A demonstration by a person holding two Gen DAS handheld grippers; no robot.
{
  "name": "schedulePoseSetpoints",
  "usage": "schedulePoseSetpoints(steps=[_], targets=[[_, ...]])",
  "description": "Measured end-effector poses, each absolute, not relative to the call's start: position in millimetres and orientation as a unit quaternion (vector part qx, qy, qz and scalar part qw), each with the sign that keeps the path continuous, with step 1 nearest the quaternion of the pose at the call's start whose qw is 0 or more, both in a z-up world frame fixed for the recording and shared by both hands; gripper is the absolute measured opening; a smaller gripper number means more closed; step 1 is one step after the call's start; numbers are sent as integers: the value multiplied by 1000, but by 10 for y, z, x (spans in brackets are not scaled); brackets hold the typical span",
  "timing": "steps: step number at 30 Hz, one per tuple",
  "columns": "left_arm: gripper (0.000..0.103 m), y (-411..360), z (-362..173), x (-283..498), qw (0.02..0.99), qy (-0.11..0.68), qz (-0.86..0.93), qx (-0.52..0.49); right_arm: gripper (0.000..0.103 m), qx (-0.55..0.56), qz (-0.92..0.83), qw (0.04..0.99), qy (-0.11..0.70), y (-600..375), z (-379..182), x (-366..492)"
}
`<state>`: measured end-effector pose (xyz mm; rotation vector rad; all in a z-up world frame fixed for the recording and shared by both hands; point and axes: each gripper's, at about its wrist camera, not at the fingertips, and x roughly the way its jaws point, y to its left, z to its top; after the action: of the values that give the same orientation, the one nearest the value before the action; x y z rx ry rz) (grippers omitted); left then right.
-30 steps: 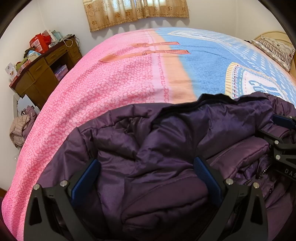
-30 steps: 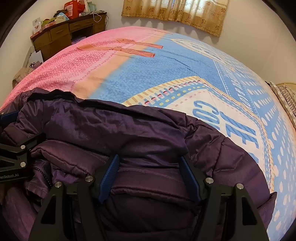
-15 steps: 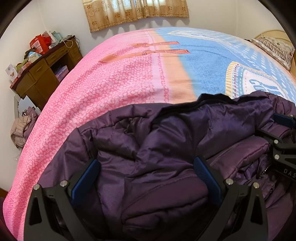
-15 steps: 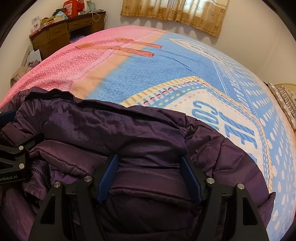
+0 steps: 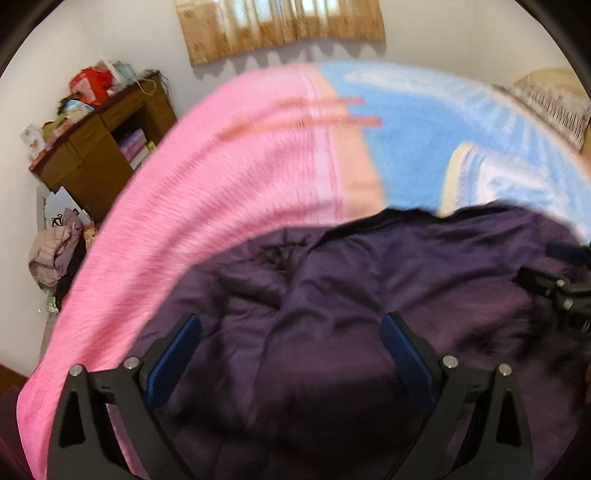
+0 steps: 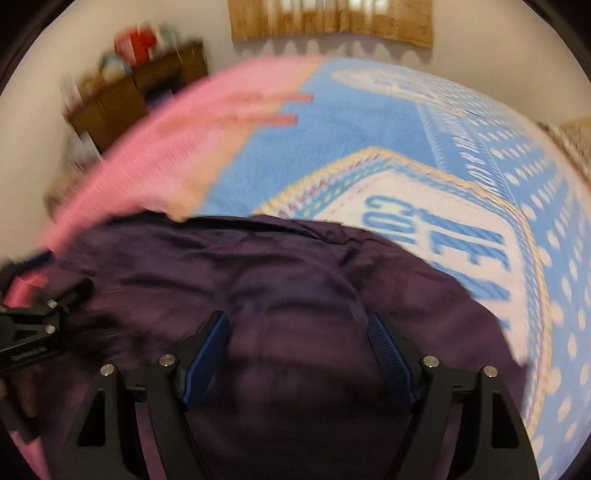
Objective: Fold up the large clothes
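Observation:
A dark purple puffer jacket (image 5: 332, 280) lies bunched in a folded heap on the bed, near its front edge. My left gripper (image 5: 288, 332) hovers open over the jacket's left part, and pink blanket shows under its left finger. My right gripper (image 6: 297, 332) is above the jacket's (image 6: 258, 266) right part. Its jaws are opening, with a dark fold of fabric lying between and below the blue pads, apparently not pinched. Each gripper shows at the edge of the other's view: the right gripper (image 5: 565, 295) and the left gripper (image 6: 33, 325). Both views are motion-blurred.
The bed carries a pink and blue blanket (image 5: 221, 184) with large lettering (image 6: 443, 236). A cluttered wooden desk (image 5: 92, 155) stands against the wall at far left, with a pile of clothes (image 5: 55, 254) on the floor beside it. A pillow (image 5: 554, 103) lies at far right, below a curtain (image 5: 280, 29).
Both grippers have lifted away from the jacket, so it sits lower and more of the bed and wall shows. The right jaws stand slightly wider. The jacket stays on the bed.

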<state>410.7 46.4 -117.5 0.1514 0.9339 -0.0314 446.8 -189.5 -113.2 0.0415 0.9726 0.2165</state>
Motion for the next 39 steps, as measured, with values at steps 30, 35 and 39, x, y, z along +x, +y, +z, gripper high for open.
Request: schedulePoseSetpoints(steps=[30,35,39], targets=[[62,1454,-1778,331,880,437,-155,-107,45,188,178,860,440,-2829,-1899,336],[30,1469,-1696,151,890,415,-168,-88,32,236,194,854,421,-2976,-1858,191],[24,1456,-1373,-150,898,393,-183,-77,26,261,234,845,405,-2977,-1667,-163]])
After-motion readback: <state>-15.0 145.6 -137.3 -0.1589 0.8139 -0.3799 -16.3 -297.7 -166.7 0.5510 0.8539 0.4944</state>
